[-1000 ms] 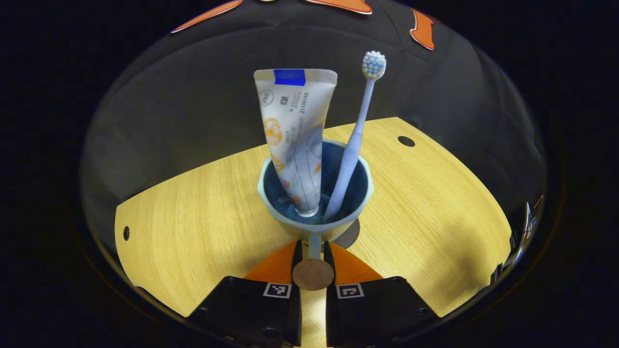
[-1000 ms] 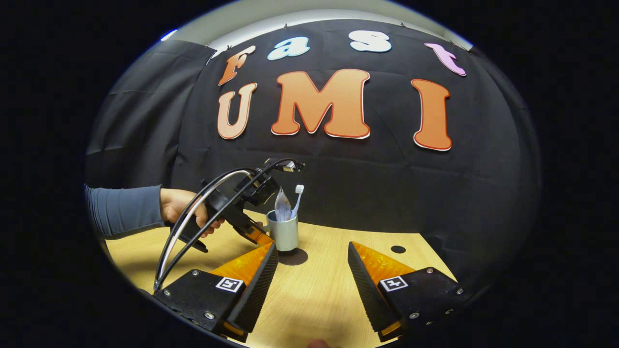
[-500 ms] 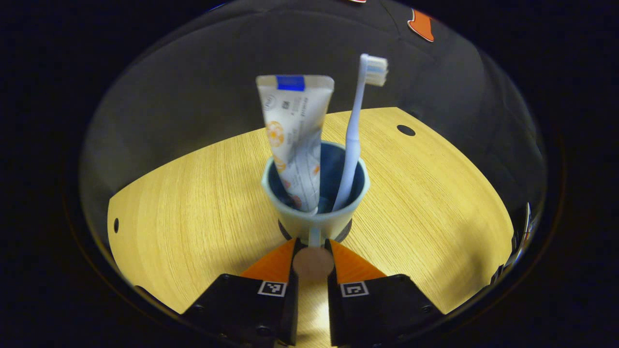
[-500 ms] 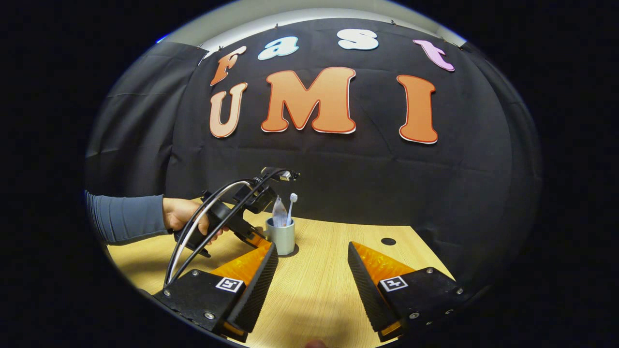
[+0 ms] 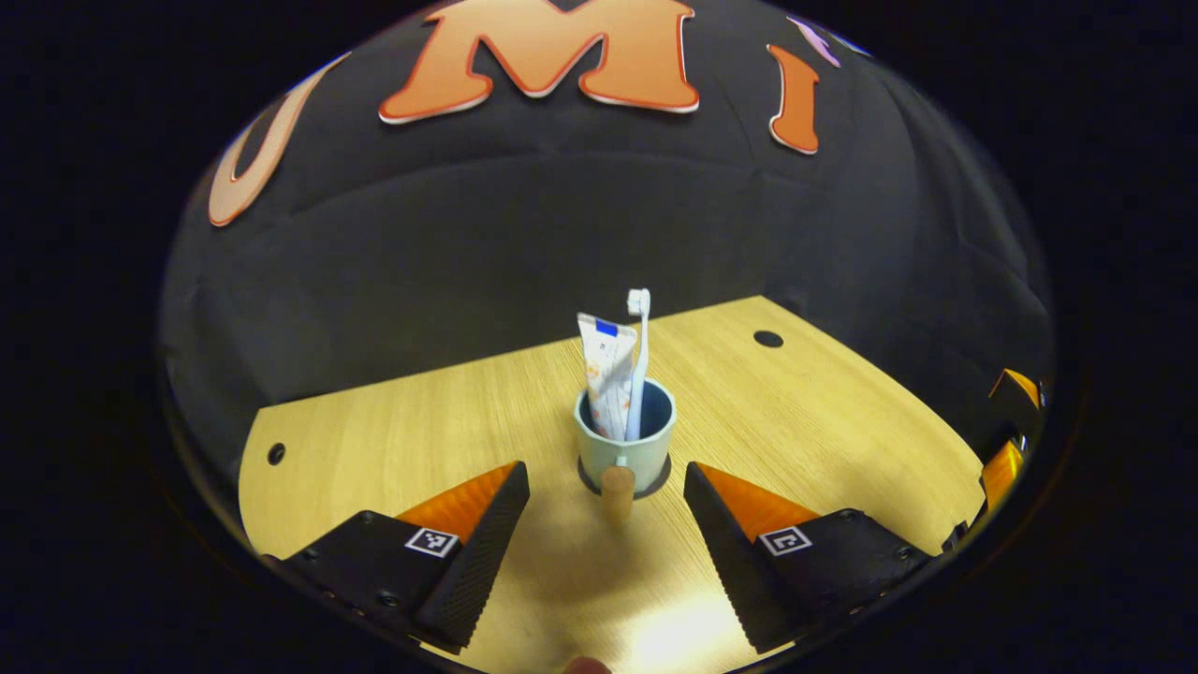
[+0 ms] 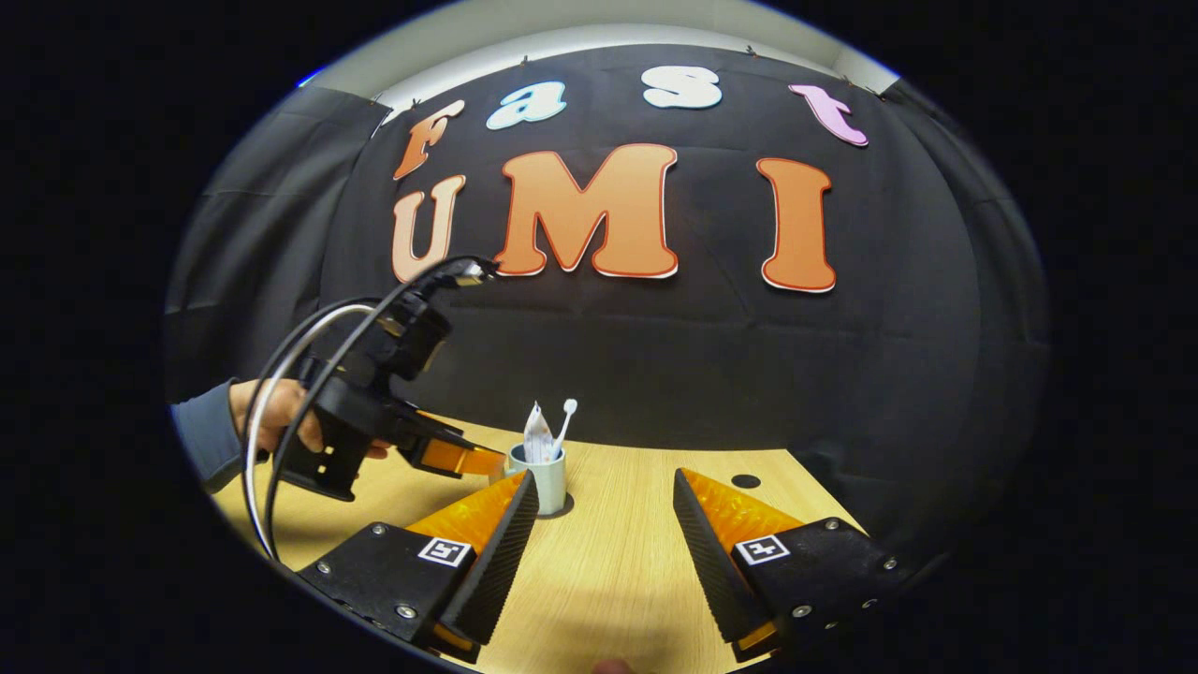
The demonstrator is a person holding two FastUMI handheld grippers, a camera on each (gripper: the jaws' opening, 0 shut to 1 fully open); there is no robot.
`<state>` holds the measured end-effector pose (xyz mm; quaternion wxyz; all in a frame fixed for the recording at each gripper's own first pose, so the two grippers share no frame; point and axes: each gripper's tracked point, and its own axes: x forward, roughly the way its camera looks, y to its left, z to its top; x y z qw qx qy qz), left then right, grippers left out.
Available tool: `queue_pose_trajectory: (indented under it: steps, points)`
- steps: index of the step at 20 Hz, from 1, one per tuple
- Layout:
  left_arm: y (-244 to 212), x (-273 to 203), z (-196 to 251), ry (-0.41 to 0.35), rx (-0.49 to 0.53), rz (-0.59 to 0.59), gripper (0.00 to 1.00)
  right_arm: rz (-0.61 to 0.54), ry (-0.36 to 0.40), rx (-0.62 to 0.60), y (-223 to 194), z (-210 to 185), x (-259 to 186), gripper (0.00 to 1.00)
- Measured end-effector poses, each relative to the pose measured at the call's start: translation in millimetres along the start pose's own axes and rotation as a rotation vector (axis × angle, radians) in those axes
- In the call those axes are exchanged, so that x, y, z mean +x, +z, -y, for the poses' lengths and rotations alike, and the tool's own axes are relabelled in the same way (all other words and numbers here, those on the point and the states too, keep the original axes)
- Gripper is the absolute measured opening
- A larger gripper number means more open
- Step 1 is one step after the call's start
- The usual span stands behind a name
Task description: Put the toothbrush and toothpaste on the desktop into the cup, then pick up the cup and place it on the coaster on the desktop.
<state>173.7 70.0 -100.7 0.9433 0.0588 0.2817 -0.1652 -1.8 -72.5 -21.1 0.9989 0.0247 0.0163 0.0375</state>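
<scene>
1. Standing wide apart in the left gripper view, the fingers of the left claw [image 5: 606,529] are seen with nothing held between them; the cup's handle [image 5: 618,490] lies in the gap, touched by neither finger.
2. The cup [image 5: 625,449] is seen upright on a dark round coaster [image 5: 666,479], whose rim shows beneath the cup's base, on the wooden desk [image 5: 393,431], nearer the desk's far edge than its near edge.
3. The toothpaste [image 5: 606,374] and the toothbrush [image 5: 639,365] are seen standing inside the cup, the tube to the left of the brush, the brush head uppermost.
4. A blue patch and orange printing are seen on the tube; no writing on it can be read at this size.
5. In the right gripper view the right claw [image 6: 599,552] is likewise seen spread apart and empty, held above the desk's near edge.
6. Farther off in that view the left claw [image 6: 468,460] is seen held in a hand [image 6: 281,421] with a grey sleeve, just beside the cup [image 6: 546,477] but apart from it.
7. Square black-and-white markers are seen on both claws' fingers.
8. Two small dark holes are seen in the desk, one near each far corner.
</scene>
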Motion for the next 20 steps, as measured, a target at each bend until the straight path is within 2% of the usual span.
queue_pose_trajectory:
  steps: [4, 8, 11, 14, 15, 17, 20]
  points:
    - [21, -53, -31, 0.112, -0.01, 0.159, 0.99, 0.023, -0.032, 0.03, 15, -10, 12, 0.87]
    - [35, -106, -57, 0.15, -0.068, 0.296, 0.99, 0.037, -0.013, 0.043, 20, -34, 22, 0.87]
    - [34, -133, -72, 0.175, -0.077, 0.336, 1.0, 0.069, 0.024, 0.074, 30, -58, 27, 0.87]
    - [40, -155, -94, 0.244, -0.078, 0.431, 0.99, 0.135, 0.01, 0.032, 45, -69, 27, 0.87]
    - [43, -162, -97, 0.256, -0.082, 0.465, 0.99, 0.153, -0.002, 0.016, 51, -70, 27, 0.91]
    - [49, -179, -103, 0.284, -0.073, 0.527, 0.99, 0.177, -0.013, 0.001, 58, -75, 27, 0.87]
    - [52, -197, -104, 0.288, -0.068, 0.574, 0.99, 0.18, 0.002, -0.01, 59, -83, 29, 0.87]
